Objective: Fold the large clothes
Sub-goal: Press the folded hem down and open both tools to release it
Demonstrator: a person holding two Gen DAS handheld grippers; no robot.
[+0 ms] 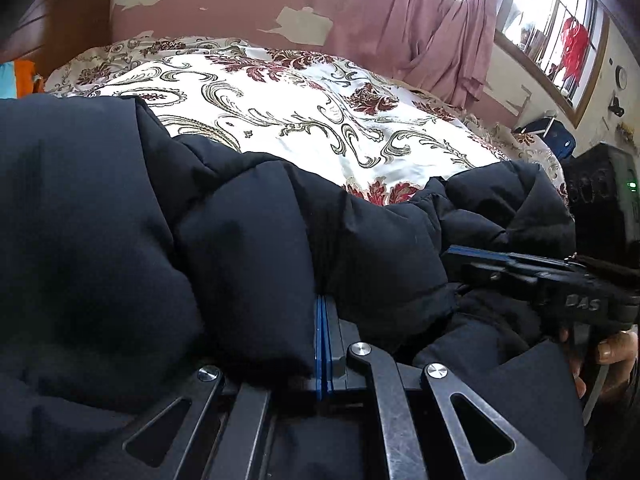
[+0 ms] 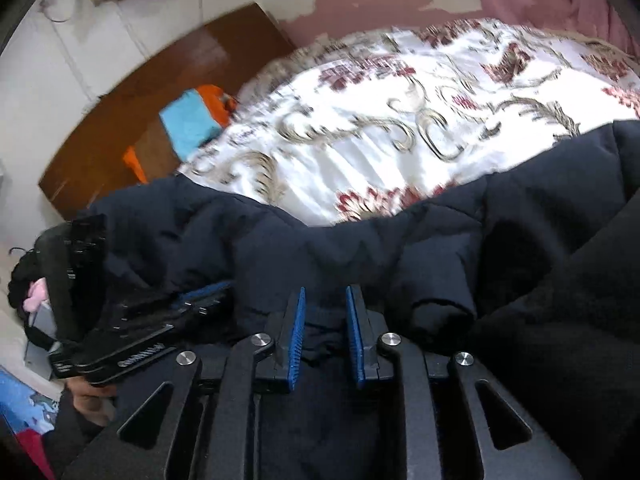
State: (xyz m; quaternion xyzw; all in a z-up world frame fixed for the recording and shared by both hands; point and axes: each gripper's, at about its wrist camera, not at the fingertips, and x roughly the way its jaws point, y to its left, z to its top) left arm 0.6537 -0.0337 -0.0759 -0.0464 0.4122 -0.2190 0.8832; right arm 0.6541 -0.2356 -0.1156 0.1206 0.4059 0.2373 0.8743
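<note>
The navy puffer jacket [image 1: 248, 232] is pinched by the closed left gripper [image 1: 323, 312]; the right gripper [image 2: 325, 312] is held parted over its fabric, low in frame.

Much of the black puffer jacket [image 1: 248, 240] and both grippers is hidden or cut off.

In the left wrist view, the jacket runs off the left and bottom edges, and its folds cover the fingertips of the left gripper [image 1: 323, 320], so what the closed blue pads pinch cannot be made out. Right of the jacket, the right gripper [image 1: 472, 258] is cut by the frame edge, its fingertips sunk into fabric. In the right wrist view, motion blur smears the floral bedspread [image 2: 380, 120] beyond the jacket. The jacket's sleeves, collar and hem cannot be told apart. The blue and orange item [image 2: 192, 120] left of the bedspread is too blurred to identify.
</note>
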